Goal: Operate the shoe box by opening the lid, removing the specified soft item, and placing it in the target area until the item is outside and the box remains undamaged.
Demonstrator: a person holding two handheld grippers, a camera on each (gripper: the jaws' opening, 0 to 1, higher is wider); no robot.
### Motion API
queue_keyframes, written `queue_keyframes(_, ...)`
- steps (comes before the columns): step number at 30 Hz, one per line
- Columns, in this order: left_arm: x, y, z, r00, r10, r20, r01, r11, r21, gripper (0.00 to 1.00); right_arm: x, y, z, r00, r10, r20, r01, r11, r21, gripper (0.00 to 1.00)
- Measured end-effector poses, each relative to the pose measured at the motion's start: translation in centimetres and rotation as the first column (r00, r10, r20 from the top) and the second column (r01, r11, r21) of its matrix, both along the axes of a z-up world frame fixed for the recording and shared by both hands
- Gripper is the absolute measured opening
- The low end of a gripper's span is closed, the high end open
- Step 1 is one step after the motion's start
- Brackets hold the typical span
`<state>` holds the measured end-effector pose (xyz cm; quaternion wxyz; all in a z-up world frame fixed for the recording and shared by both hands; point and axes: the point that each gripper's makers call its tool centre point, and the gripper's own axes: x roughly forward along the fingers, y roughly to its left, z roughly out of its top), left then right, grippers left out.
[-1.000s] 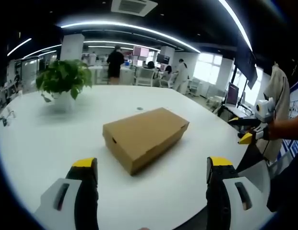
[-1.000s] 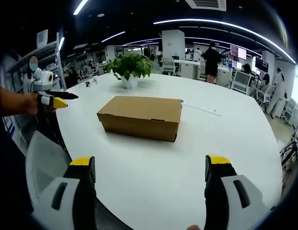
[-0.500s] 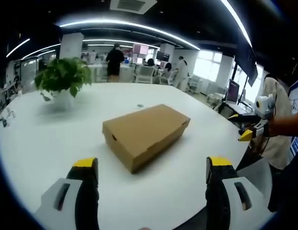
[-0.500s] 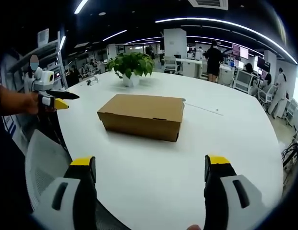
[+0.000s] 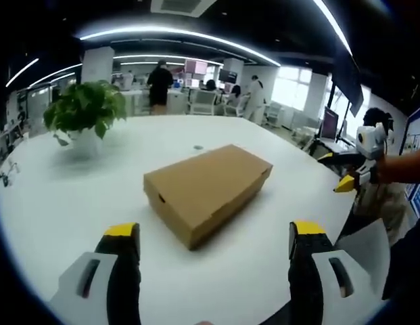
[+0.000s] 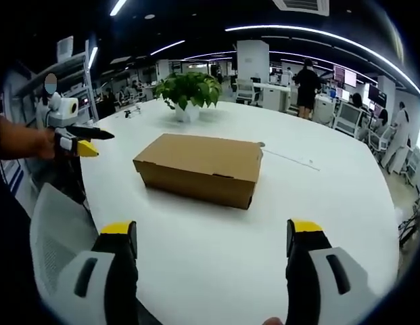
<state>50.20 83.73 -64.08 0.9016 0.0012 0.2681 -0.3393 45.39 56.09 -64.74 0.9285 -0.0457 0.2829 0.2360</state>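
In the left gripper view, the left gripper [image 5: 210, 240] has its fingers spread wide and holds nothing. The box [image 5: 207, 189] sits lid shut on the white surface [image 5: 54, 203], ahead of the fingers and apart from them; a plant [image 5: 84, 112] stands well behind the box.

In the right gripper view, the right gripper [image 6: 210, 237] is likewise spread and empty, short of the box [image 6: 199, 168]. The task looks to be at its approach; next the lid edge needs catching and lifting gently.

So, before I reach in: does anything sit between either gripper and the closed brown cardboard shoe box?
Nothing visible does. Bare white table lies between the brown cardboard shoe box and both open grippers, left and right.
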Motion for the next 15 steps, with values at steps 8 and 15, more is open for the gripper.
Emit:
queue_keyframes(8, 1.1, -1.0, -0.4, 1.000, -0.021, -0.001, 0.021, 1.000, 0.010, 0.93, 1.8, 0.6, -0.4, 1.000, 0.021, -0.002, -0.021, 1.000, -0.002, 0.86)
queue_keyframes(15, 1.7, -1.6, -1.0, 0.999, -0.032, -0.008, 0.032, 0.999, 0.011, 0.92, 2.8, 0.9, -1.0, 0.999, 0.036, -0.012, -0.036, 0.999, -0.006, 0.86)
